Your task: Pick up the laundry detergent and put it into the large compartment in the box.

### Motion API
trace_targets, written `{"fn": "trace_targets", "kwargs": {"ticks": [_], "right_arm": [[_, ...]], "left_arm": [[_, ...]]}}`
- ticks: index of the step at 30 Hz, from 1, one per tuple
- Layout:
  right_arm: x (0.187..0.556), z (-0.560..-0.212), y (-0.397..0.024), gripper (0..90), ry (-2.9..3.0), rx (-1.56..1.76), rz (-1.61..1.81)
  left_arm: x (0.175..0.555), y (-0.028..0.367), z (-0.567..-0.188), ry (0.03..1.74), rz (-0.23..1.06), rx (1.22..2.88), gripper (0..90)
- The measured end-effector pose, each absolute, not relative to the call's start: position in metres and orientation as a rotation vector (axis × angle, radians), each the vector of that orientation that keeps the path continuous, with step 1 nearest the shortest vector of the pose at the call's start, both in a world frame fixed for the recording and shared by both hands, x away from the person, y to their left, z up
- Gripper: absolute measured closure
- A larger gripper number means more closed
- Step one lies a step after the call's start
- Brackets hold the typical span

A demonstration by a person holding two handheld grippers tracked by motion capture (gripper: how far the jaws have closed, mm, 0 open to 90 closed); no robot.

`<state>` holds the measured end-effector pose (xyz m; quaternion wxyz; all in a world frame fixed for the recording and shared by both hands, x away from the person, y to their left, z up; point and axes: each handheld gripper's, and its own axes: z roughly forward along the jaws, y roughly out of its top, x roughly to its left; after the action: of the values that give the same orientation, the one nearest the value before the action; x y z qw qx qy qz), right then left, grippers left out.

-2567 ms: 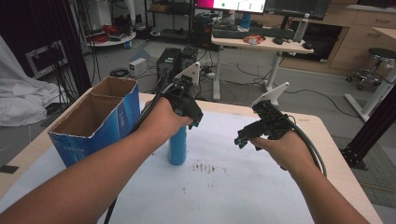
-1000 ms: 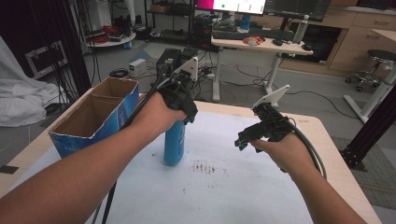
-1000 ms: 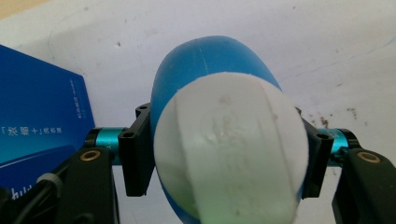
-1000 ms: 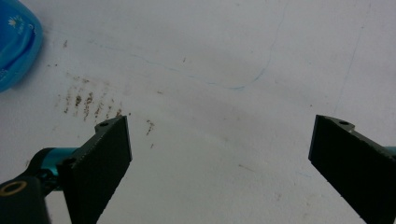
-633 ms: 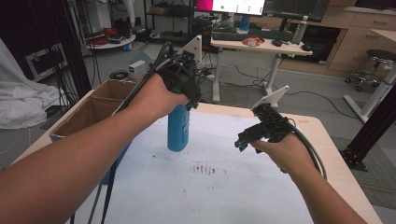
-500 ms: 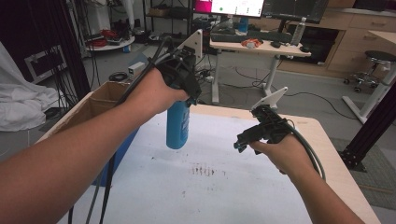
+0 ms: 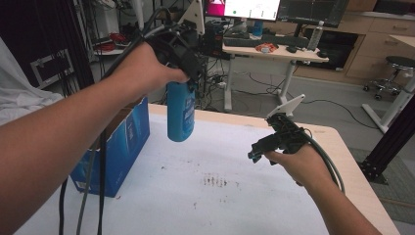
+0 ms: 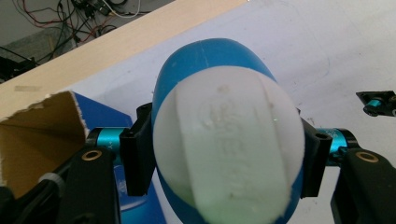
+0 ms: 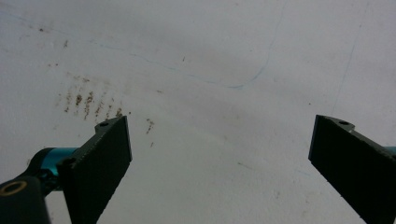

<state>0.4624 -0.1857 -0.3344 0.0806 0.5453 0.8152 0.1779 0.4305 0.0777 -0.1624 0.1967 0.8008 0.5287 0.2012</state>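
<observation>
The left hand-held gripper (image 7: 188,73) is hanging in the air above the white-topped wooden desk (image 7: 235,205), pinching a tall blue plastic bottle with a white cap (image 7: 180,110) near its top. The bottle is hanging upright, clear of the desk surface, just beside the open blue cardboard box (image 7: 120,147) and a little beyond its far corner. In the left gripper view the two black jaws are pressing against opposite sides of the bottle (image 8: 224,140) just under its white oval cap, and the left hand-held gripper (image 8: 224,163) is looking straight down on the cap. The brown inside of the box (image 8: 37,135) is showing to one side of the bottle in that view, and the pale wooden edge of the desk (image 8: 116,46) is running beyond it.

The right hand-held gripper (image 7: 257,152) is hovering low over the desk, well apart from the box, on the far side of the bottle from it. Its grey three-cornered plate is sticking up and its cable is curling back over the person's right forearm. In the right gripper view the right hand-held gripper (image 9: 219,154) is standing with its jaws spread wide, gripping nothing, above the white desk surface (image 9: 210,56). A patch of small brown stains (image 9: 88,102) is lying on the desk near one jaw; the same stains (image 7: 215,180) are sitting between the box and the right hand-held gripper.
</observation>
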Motion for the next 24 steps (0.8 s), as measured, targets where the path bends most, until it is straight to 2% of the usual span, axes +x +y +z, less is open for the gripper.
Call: {"fn": "trace_targets", "kwargs": {"ticks": [10,24], "right_arm": [[0.461,-0.335,-0.180,5.1,2.452,1.610,0.537],[0.461,-0.334,-0.183,5.1,2.446,1.618,0.537]], "left_arm": [[0.420,0.110,-0.141,1.489,0.562,2.228,36.8],[0.405,0.160,-0.111,1.515,0.623,2.214,37.0]]}}
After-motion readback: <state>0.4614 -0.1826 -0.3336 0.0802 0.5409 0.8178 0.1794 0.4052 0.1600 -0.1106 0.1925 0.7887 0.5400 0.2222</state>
